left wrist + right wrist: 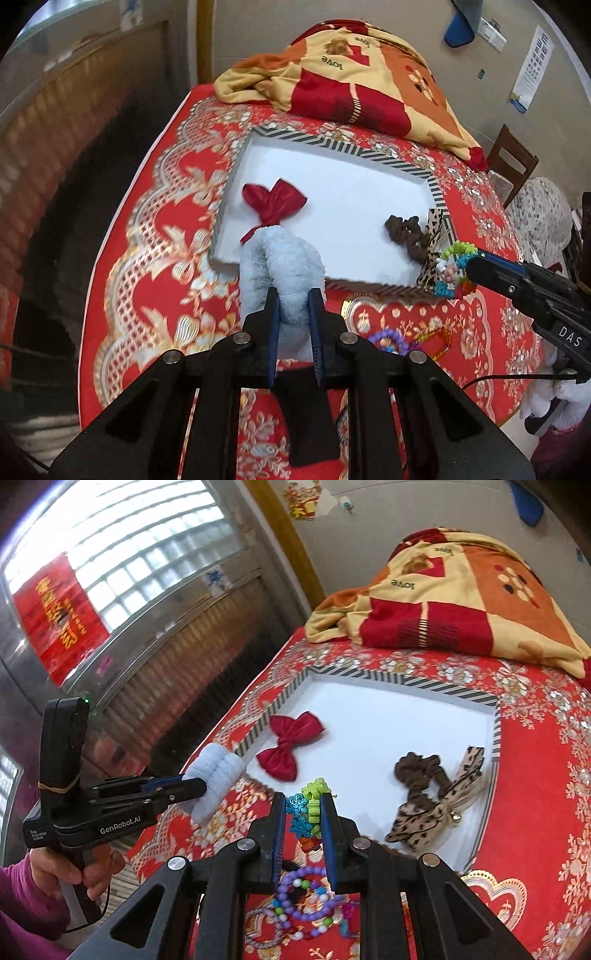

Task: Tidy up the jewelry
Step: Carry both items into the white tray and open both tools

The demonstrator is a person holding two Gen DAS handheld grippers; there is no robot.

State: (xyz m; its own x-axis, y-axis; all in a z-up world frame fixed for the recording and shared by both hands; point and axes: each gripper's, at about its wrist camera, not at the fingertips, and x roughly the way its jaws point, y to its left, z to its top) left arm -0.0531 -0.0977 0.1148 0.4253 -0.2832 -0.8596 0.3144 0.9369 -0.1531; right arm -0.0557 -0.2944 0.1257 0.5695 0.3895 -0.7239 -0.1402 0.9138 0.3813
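Above tray's (pixel 437 192) near rim: left gripper (pixel 294 302) clamps scrunchie (pixel 280 258); tray middle open.

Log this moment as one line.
left hand-held gripper: shut on fluffy blue scrunchie | right hand-held gripper: shut on colourful bead bracelet | tray: red bow, brown scrunchie

blanket (pixel 354 74) folded on tablecloth (pixel 147 229) | chair (pixel 511 158) | wall poster (pixel 55 616)

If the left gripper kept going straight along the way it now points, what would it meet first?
Probably the near rim of the striped tray, then the red bow inside; depth is uncertain. The left gripper already holds a fluffy pale-blue scrunchie.
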